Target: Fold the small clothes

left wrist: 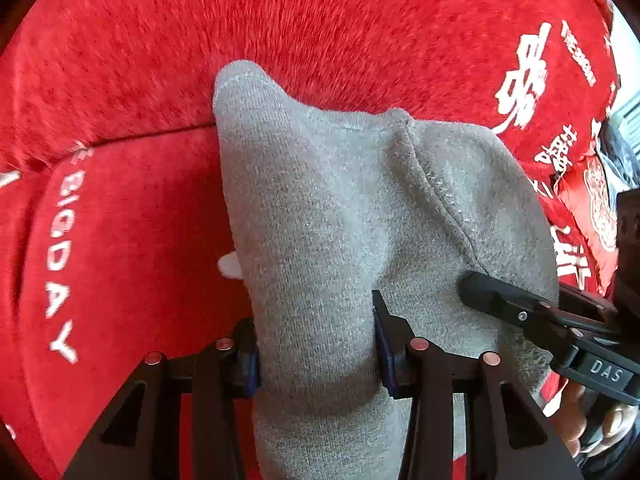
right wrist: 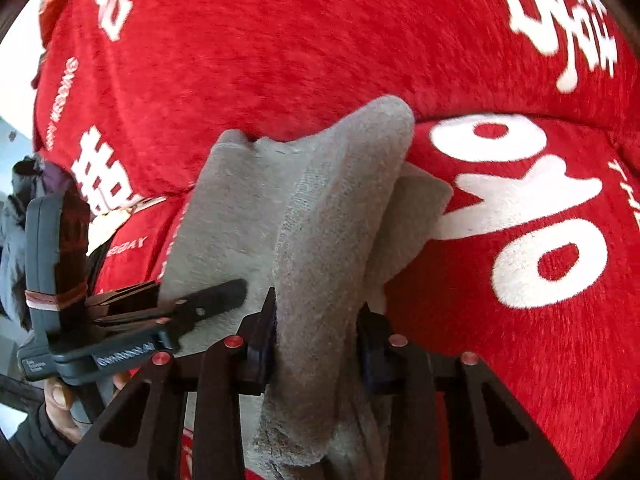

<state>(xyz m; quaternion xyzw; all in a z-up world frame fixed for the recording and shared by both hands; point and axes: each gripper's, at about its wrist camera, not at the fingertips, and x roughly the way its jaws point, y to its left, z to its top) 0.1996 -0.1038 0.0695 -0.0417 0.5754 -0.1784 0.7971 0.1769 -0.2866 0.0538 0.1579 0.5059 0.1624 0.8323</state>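
Here the grey garment (left wrist: pixel 328 216) is held raised above the red plush cover (left wrist: pixel 120 60), which appears to be draped over a cushioned seat and bears white lettering (right wrist: pixel 516 208). The garment is a small fleecy knit piece with a seam across its upper part; its exact type cannot be told. A bunched band of its fabric is clamped by the left gripper (left wrist: pixel 316 344), the blue-padded jaws being closed onto the cloth from both sides. A second band, nearer the opposite edge, is clamped in the same manner by the right gripper (right wrist: pixel 318 340). One finger of the right gripper lies across the cloth at the right edge of the left wrist view. By this paired hold the fabric is kept spread between two points, so that one portion can, it is judged, be laid over the other along a controlled line. The far end of the garment stands up and droops slightly, being unsupported. A hand (right wrist: pixel 60 404) is seen on the left gripper's handle
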